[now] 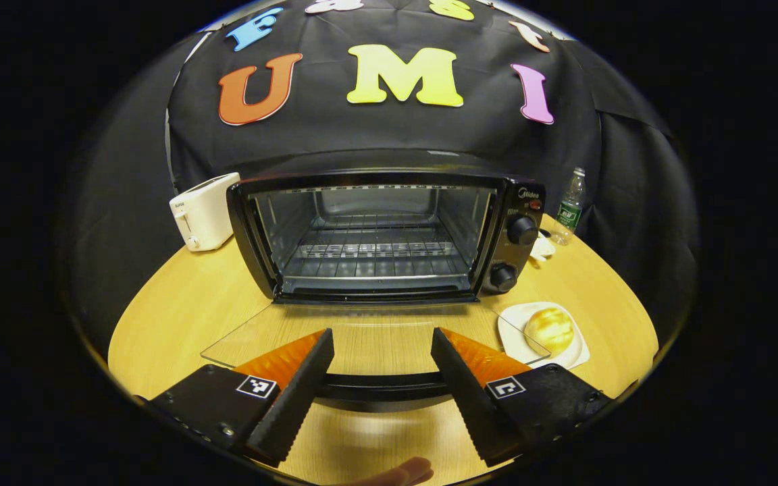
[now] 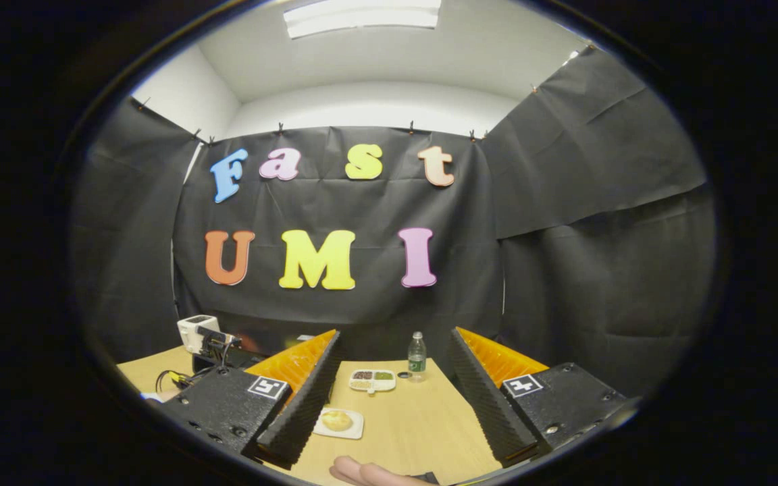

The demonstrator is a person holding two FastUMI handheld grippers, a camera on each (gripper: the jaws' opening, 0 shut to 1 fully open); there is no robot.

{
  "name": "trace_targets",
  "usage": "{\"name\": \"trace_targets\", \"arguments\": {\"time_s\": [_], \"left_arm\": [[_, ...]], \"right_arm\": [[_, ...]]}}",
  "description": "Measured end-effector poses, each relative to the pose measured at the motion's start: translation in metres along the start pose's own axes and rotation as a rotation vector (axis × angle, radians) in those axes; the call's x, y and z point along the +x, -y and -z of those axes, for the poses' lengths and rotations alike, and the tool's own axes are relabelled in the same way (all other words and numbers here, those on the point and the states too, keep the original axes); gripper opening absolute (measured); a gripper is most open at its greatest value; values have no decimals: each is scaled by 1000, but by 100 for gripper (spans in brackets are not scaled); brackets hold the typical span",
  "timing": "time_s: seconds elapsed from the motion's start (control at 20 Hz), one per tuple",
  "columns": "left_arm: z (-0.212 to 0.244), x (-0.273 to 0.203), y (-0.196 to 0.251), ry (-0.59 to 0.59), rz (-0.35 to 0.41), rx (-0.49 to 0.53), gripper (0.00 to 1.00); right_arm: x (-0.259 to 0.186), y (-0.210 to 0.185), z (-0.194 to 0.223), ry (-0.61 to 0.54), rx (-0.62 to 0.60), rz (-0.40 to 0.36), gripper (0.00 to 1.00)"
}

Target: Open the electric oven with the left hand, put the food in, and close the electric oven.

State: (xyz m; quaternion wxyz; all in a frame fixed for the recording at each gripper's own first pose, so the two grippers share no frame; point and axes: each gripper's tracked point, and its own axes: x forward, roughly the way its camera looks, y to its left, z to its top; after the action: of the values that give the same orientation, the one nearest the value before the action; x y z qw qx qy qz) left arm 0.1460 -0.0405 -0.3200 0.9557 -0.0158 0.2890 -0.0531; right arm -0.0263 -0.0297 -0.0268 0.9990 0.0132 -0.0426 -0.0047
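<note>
The electric oven (image 1: 382,229) stands open on the table (image 1: 179,310), its glass door (image 1: 362,337) lowered flat, the handle between the left gripper (image 1: 381,347)'s spread fingers. The bun (image 1: 550,329) sits on a plate (image 1: 514,324) right of the door; the right gripper (image 2: 394,361) hangs open above the table.

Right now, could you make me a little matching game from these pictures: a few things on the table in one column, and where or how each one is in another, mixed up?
Things:
1. oven door
2. bread roll
3. water bottle
4. toaster

Places or states:
A. standing behind the oven's knob side
B. lying on a white plate
C. folded down flat, handle between the left tongs
D. beside the oven, on the side away from the knobs

Pairs: 1-C, 2-B, 3-A, 4-D
</note>
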Motion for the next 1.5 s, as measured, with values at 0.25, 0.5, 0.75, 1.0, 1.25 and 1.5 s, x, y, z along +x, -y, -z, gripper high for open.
{"name": "trace_targets", "arguments": {"time_s": [0.25, 0.5, 0.75, 1.0, 1.25, 1.5], "left_arm": [[21, 1, 1, -47, 1, -4, 97], [45, 9, 1, -114, -4, -12, 97], [49, 15, 2, -102, 8, -15, 97], [46, 14, 1, -72, 11, -16, 98], [12, -6, -1, 34, 30, -79, 96], [-53, -67, -22, 216, 4, -21, 96]], "right_arm": [[-1, -10, 5, -8, -6, -13, 94], [3, -14, 13, -24, 0, -21, 94], [6, -11, 21, -40, 7, -21, 94], [7, -12, 29, -60, 21, -29, 100], [9, -13, 33, -65, 8, -22, 100], [15, -14, 38, -56, 25, -17, 94]]}}
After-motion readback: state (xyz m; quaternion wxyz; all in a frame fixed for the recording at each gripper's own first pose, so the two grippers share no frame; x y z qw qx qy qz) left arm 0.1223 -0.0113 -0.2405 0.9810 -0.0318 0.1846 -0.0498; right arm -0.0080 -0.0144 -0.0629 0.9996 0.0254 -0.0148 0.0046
